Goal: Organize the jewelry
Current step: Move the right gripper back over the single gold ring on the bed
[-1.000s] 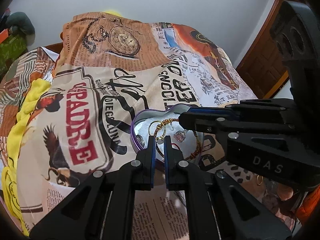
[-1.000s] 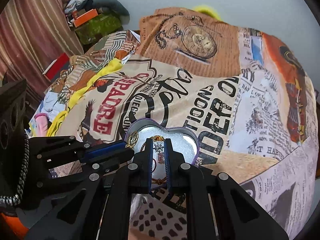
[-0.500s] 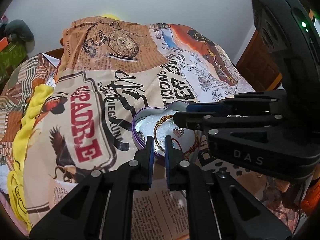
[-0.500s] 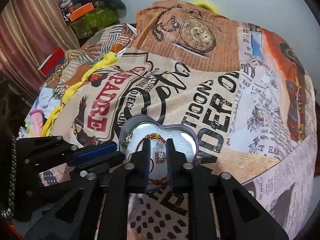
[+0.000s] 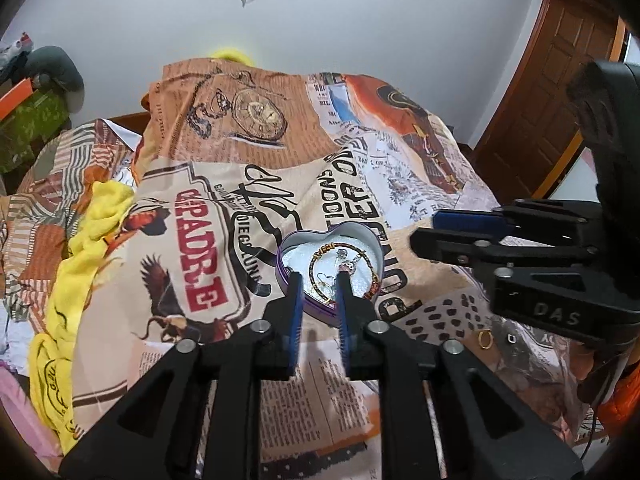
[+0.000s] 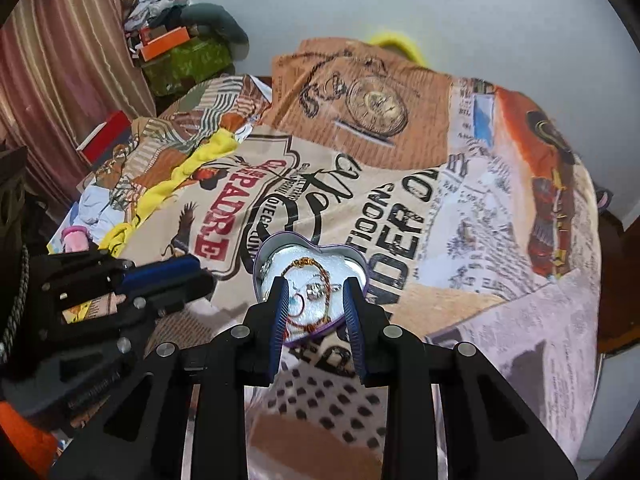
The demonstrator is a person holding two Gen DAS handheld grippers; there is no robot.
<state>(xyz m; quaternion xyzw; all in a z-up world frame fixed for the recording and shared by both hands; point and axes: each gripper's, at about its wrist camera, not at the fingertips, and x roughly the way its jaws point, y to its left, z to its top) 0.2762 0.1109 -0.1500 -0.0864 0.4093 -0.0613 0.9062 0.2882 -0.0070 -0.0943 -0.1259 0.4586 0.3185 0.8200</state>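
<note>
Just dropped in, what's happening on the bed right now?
A person with a two-finger gripper in each hand is sorting jewelry into a purple heart-shaped tin on the printed bedspread. Both the left gripper and the right gripper are open and empty, poised just in front of the tin. A beaded bracelet and some small pieces already lie inside. At least one gold ring is left out on the bedspread, to the tin's right.
</note>
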